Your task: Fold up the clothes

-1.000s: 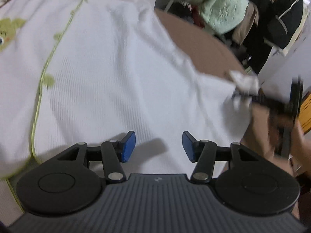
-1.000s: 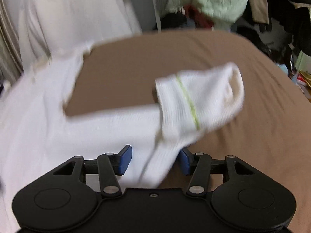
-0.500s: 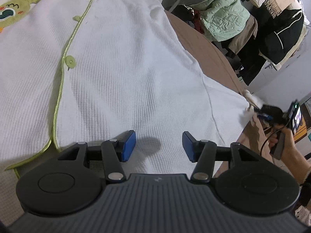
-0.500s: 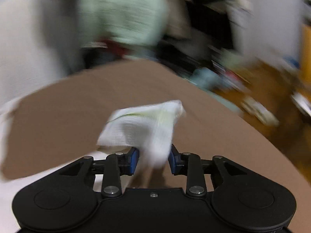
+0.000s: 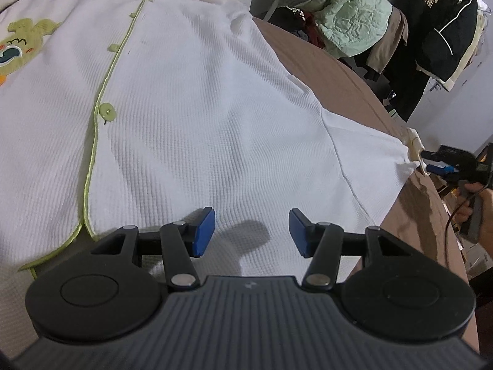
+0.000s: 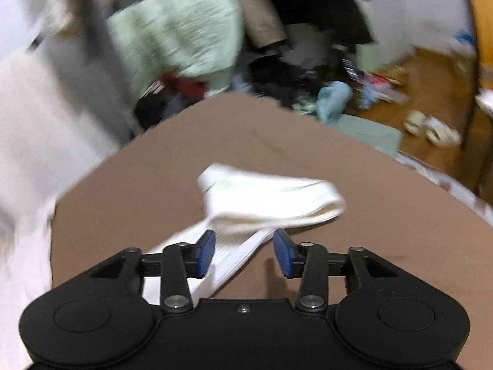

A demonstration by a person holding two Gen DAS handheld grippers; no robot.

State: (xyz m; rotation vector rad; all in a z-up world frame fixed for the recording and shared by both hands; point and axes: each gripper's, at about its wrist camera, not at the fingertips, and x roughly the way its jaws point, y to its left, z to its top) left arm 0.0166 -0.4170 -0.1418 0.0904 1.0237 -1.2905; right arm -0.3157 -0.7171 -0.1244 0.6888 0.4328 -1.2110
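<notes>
A white waffle-knit baby garment (image 5: 191,117) with green piping, green buttons and a dinosaur patch lies spread on the brown bed (image 5: 339,71). My left gripper (image 5: 251,231) is open and empty just above its lower hem. The right gripper (image 5: 437,166) shows at the far right edge of the left wrist view, at the end of the stretched-out sleeve. In the right wrist view the right gripper (image 6: 243,251) stands open with the sleeve and its cuff (image 6: 271,200) lying between and ahead of the blue pads, on the bed (image 6: 385,215).
Hanging clothes, a mint quilted jacket (image 5: 351,12) and a black jacket (image 5: 443,37), stand beyond the bed's far edge. The floor past the bed (image 6: 416,98) is littered with clothes and slippers. The bed's right edge runs close to the sleeve end.
The right gripper pulled the sleeve out sideways to the bed's right edge, then its jaws widened from pinching the cuff to open. The left gripper stayed open over the hem.
</notes>
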